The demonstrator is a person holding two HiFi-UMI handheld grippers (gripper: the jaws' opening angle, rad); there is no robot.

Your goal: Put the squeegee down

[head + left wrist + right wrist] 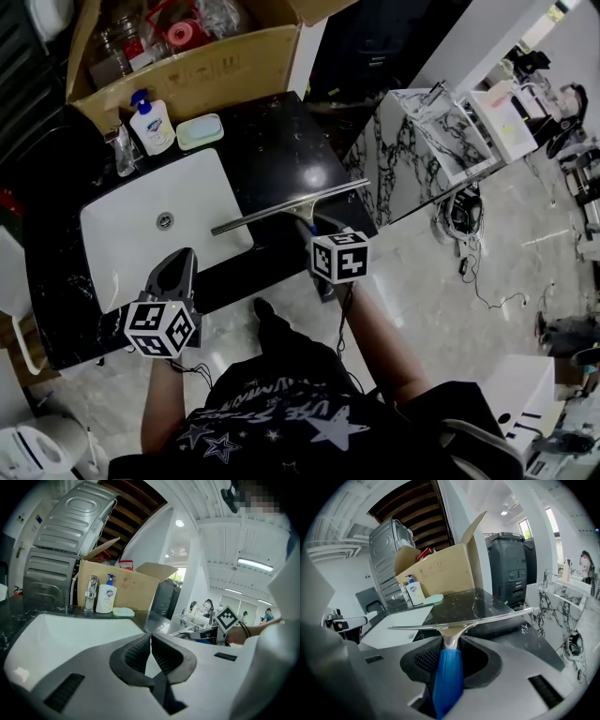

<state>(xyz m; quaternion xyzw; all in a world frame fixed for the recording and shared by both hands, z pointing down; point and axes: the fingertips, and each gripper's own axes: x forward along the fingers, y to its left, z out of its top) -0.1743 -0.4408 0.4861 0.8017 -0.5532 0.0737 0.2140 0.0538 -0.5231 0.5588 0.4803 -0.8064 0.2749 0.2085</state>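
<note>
A squeegee (286,204) with a long metal blade (459,620) and a blue handle (448,677) is held in my right gripper (316,231), which is shut on the handle. The blade hangs just above the black counter (272,155), across the right edge of the white sink (155,225). My left gripper (176,272) sits over the front edge of the sink, its jaws shut with nothing between them (150,651).
A soap pump bottle (151,122), a green soap dish (200,130) and a tap (122,150) stand behind the sink. An open cardboard box (187,56) of items is beyond them. A marble counter (422,150) lies to the right, with tiled floor below.
</note>
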